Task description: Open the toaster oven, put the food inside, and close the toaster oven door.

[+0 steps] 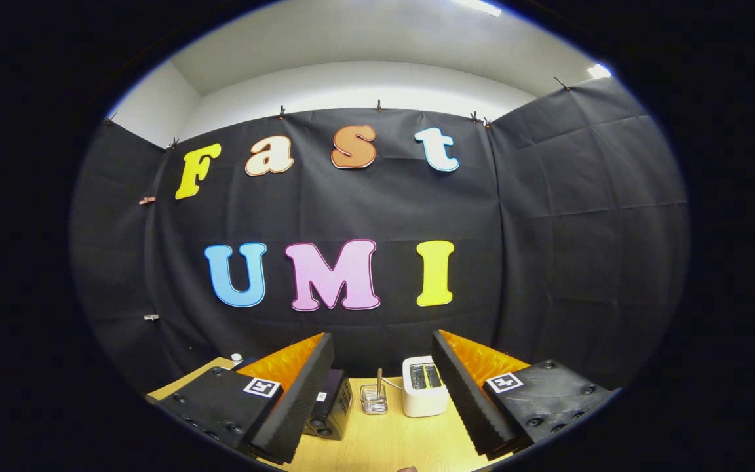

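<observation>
The gripper [383,393] is held level above the light wooden table [390,446], its fingers spread wide, gripping nothing. Beyond them stand a white two-slot toaster [424,387] and a small clear glass container [373,398]. The black toaster oven [331,410] sits largely hidden behind the left finger.

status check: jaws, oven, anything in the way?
Gripper jaws open, empty, above the table. Black toaster oven partly behind the left finger, door state unclear. Clear holder and white toaster ahead.
</observation>
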Available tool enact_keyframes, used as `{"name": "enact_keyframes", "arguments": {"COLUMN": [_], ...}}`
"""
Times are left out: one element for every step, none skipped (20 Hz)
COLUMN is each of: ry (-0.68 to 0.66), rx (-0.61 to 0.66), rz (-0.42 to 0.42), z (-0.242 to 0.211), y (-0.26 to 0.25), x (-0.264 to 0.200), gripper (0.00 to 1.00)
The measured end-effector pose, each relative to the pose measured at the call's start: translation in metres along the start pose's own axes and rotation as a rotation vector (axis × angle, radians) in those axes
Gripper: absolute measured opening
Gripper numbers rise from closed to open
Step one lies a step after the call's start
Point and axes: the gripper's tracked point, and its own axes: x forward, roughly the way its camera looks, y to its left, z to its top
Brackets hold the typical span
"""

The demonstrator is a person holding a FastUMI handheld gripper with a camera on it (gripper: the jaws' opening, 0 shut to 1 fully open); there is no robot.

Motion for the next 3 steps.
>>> {"name": "enact_keyframes", "arguments": {"ry": [0.003,0.003,0.002], "rx": [0.001,0.003,0.003], "rz": [0.003,0.004,0.005], "z": [-0.0007,-0.0011,-0.0007], "y": [0.0015,0.0028,0.0033], "x": [0.0007,0.0008,0.0011], "gripper": [0.98,0.98,0.98]}}
